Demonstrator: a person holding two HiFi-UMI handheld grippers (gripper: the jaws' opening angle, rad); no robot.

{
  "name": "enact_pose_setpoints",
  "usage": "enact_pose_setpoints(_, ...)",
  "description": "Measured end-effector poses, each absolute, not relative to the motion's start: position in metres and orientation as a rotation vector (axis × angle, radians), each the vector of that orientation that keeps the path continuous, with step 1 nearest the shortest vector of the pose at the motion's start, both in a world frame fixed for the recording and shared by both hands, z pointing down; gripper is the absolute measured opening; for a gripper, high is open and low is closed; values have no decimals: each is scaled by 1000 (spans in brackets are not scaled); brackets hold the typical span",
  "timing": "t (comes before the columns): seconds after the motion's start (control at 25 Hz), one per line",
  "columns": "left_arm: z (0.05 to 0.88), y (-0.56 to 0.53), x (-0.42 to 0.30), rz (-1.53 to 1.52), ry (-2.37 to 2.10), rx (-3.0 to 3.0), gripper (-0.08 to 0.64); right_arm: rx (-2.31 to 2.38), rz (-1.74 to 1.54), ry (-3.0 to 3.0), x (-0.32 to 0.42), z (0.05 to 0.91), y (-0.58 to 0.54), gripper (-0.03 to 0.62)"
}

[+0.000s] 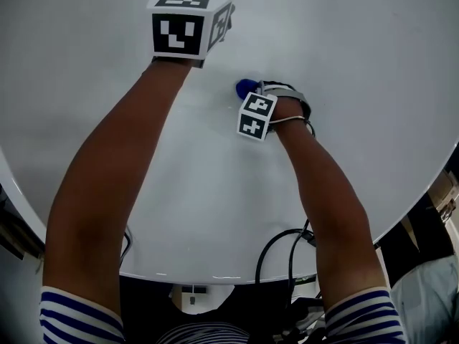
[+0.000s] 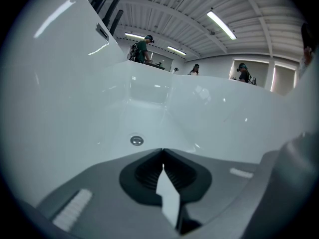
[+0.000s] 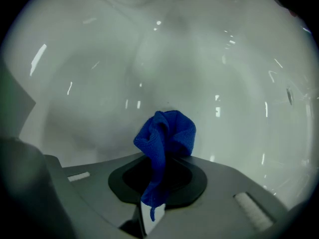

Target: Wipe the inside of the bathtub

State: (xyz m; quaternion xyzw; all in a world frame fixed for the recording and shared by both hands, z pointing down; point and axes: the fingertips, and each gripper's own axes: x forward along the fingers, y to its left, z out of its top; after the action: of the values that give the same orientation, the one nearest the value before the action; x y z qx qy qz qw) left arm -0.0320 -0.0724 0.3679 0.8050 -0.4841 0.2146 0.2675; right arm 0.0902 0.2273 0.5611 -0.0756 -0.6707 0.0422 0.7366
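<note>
We had the right gripper [image 3: 160,158] clamped on the blue cloth [image 3: 169,131], down inside the white bathtub [image 3: 224,59]; our left gripper [image 2: 163,152] hovered nearby, jaws together, empty.

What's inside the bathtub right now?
Both grippers reach into the white bathtub: the left gripper shut and empty, the right gripper shut on a blue cloth. A round drain shows on the floor. The surface behind the cloth is covered.
</note>
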Motion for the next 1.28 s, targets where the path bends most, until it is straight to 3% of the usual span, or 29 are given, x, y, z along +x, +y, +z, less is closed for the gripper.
enact_pose_setpoints(0.56, 373, -49, -40, 610, -1307, 2146, 3, -235, 132, -1472, 88, 562, 274, 52)
enact_pose_setpoints(1.28, 354, -65, -38, 605, -1299, 2175, 3, -146, 166, -1473, 97, 550, 234, 52)
